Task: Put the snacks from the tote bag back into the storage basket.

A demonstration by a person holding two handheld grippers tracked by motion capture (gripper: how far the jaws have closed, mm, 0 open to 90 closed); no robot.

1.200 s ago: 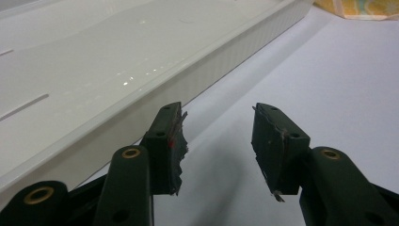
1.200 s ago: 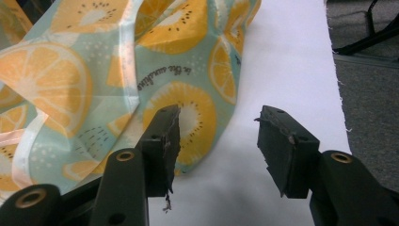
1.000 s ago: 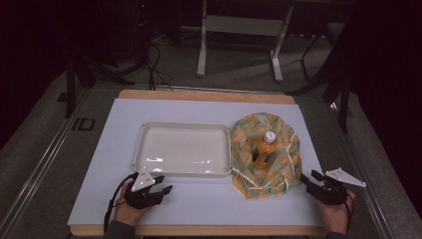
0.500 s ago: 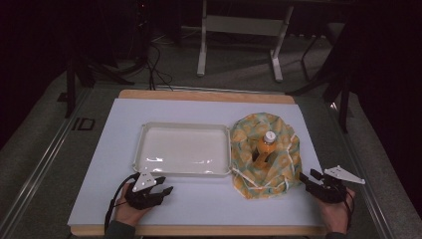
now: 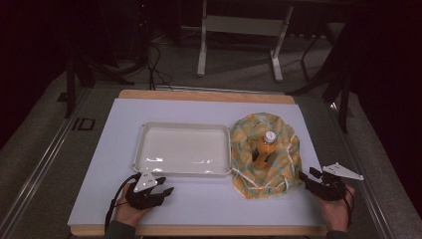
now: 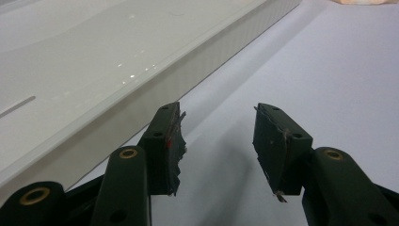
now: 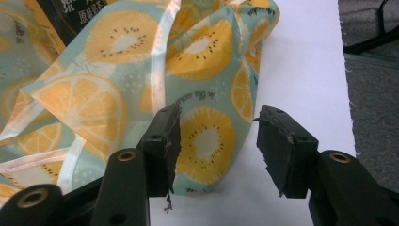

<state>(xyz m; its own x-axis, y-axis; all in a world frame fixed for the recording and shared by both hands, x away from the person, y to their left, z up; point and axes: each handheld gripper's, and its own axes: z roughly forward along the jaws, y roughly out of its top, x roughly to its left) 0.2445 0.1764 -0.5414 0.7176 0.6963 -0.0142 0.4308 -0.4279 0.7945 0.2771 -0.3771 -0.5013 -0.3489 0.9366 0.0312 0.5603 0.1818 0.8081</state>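
Note:
A teal cloth bag [image 5: 263, 154] printed with orange slices lies open on the white table at the right, its fabric [image 7: 141, 75] close in the right gripper view. An orange bottle [image 5: 263, 149] with a white cap lies inside it. A shallow white tray [image 5: 181, 149] sits left of the bag, its rim [image 6: 155, 70] near the left gripper. My left gripper [image 5: 166, 190] rests open near the tray's front edge, nothing between its fingers [image 6: 169, 141]. My right gripper [image 5: 304, 177] stands open at the bag's right edge, apart from the cloth.
The white mat [image 5: 209, 204] covers a wooden board whose front edge [image 5: 199, 231] runs between the person's hands. A white drawstring [image 5: 249, 179] trails from the bag. Beyond the table are grey floor, cables and a metal stand [image 5: 239, 30].
The right gripper has shifted slightly toward the bag's edge. The left gripper, tray and bag have stayed in place.

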